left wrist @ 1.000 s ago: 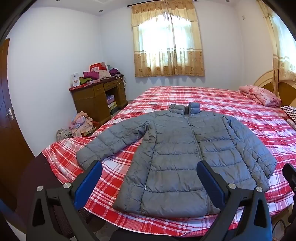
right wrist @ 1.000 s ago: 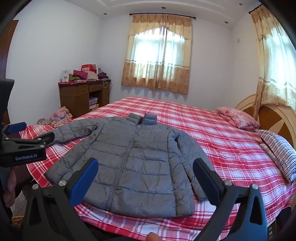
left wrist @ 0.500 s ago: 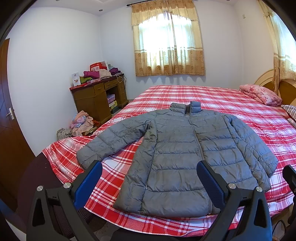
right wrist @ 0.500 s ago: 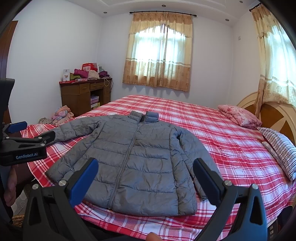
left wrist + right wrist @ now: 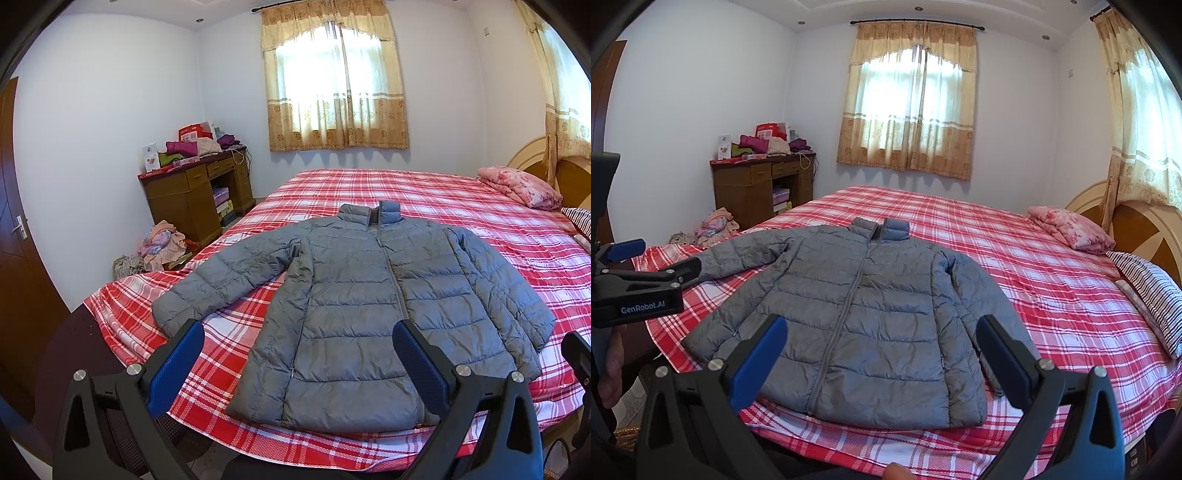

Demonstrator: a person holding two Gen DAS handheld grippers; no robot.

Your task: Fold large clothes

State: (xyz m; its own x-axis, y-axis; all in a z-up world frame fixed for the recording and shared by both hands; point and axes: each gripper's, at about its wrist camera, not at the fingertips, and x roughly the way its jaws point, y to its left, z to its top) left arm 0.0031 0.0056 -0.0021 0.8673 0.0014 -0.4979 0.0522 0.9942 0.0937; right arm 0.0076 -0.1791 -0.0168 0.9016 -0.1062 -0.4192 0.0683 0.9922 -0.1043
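A grey puffer jacket [image 5: 369, 306] [image 5: 857, 317] lies flat and zipped on the red plaid bed [image 5: 461, 199] [image 5: 1052, 280], collar toward the window. One sleeve stretches out to the left; the other lies along its right side. My left gripper [image 5: 298, 363] hovers open above the near hem, holding nothing. My right gripper [image 5: 882, 354] is open too, short of the hem and empty. The left gripper's body [image 5: 635, 291] shows at the left edge of the right wrist view.
A wooden desk [image 5: 195, 195] piled with clothes and boxes stands by the left wall, with a heap of clothes [image 5: 160, 243] on the floor beside it. A pink folded blanket [image 5: 521, 186] and striped pillow [image 5: 1152, 295] lie near the headboard. A brown door [image 5: 14, 229] is at far left.
Both views have shifted slightly, with the jacket sitting a little lower in frame. The jacket itself has not moved and both grippers stay open.
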